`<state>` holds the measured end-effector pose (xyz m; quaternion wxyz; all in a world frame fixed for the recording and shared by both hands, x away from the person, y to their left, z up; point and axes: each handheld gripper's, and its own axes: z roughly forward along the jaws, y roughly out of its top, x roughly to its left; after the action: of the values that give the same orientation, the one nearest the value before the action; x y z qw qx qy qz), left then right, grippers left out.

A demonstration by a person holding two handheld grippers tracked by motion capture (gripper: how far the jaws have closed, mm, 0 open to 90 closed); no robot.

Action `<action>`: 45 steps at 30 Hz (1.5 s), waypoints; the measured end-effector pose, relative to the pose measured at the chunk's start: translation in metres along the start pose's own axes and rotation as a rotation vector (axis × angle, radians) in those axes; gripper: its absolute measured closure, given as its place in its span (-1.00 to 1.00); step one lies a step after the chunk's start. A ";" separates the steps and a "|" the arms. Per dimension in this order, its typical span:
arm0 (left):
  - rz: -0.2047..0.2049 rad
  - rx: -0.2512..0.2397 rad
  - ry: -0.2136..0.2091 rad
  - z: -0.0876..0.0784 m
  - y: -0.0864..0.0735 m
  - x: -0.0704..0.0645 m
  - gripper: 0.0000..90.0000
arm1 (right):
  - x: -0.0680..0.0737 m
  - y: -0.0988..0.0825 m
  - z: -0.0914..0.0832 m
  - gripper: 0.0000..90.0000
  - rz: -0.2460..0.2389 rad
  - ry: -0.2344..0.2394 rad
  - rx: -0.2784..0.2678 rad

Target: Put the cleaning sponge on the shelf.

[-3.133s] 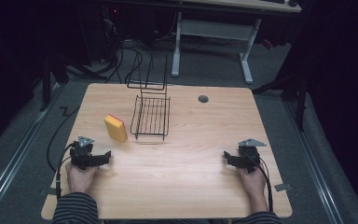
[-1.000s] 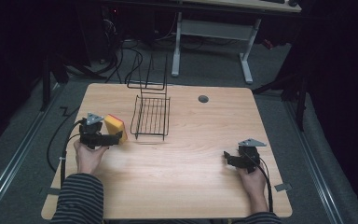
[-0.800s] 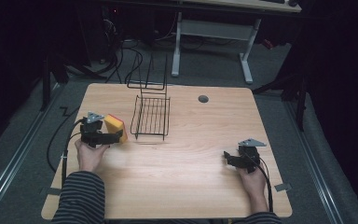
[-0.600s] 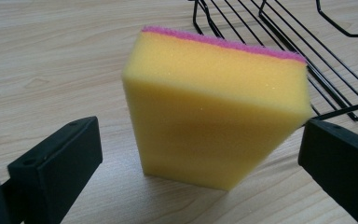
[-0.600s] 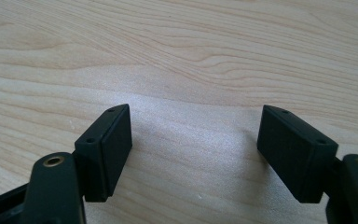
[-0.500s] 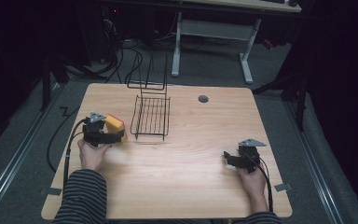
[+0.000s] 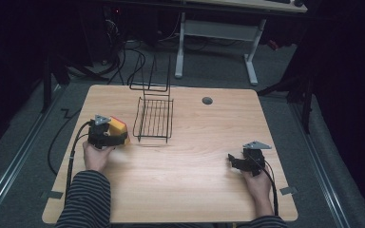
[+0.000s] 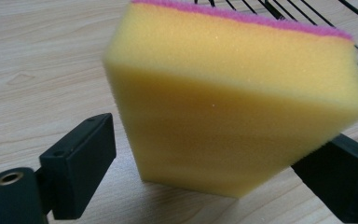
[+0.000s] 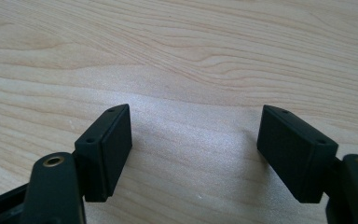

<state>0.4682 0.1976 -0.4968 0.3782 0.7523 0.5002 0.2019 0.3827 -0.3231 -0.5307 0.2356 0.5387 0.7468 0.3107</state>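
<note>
1. The sponge [image 8: 233, 107] stands on the worktop [image 7: 190, 190] just beside the wire rack [image 7: 154, 116], on the rack's left in the high view, with its pink scouring face turned toward the rack.
2. The left claw [image 8: 205, 172] straddles the sponge; its jaws have just been closing, the sponge is between them, and one jaw stands clear of the foam while the other appears to meet it, so there is no firm pinch yet.
3. The right claw [image 9: 196, 154] rests spread over bare worktop, well away from the rack.
4. Risks, as I judge them: the uneven contact could tip the sponge against the rack, and a shallow bite on soft foam could let it slip out when lifted.
</note>
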 end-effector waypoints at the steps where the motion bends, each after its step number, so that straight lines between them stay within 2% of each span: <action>1: 0.000 0.000 0.000 0.000 0.000 0.000 -0.72 | 0.000 0.000 0.000 -0.41 0.000 0.000 0.000; 11: 0.014 0.011 -0.008 0.004 -0.002 0.001 -0.52 | 0.000 0.000 0.000 -0.41 0.000 0.000 0.000; 21: 0.033 0.000 -0.022 -0.003 -0.001 0.002 -0.45 | 0.000 0.000 0.000 -0.41 -0.001 0.000 0.000; 31: 0.051 -0.015 -0.074 -0.028 0.004 -0.002 -0.41 | 0.000 0.000 0.000 -0.41 -0.003 0.000 0.000; 36: 0.046 -0.043 -0.084 -0.041 0.006 -0.005 -0.40 | 0.000 0.000 0.000 -0.41 -0.003 0.000 0.000; 39: 0.045 -0.043 -0.085 -0.045 0.007 -0.005 -0.39 | 0.000 0.000 0.000 -0.41 -0.003 0.000 0.000; 41: 0.061 -0.024 -0.081 -0.051 0.010 -0.006 -0.38 | 0.000 0.000 0.000 -0.41 -0.004 0.000 0.000; 45: 0.067 -0.042 -0.102 -0.059 0.017 -0.011 -0.38 | 0.000 0.000 0.000 -0.41 -0.002 0.000 0.000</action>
<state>0.4334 0.2055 -0.4459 0.4118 0.7699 0.4504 0.1866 0.3827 -0.3232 -0.5307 0.2357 0.5382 0.7473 0.3103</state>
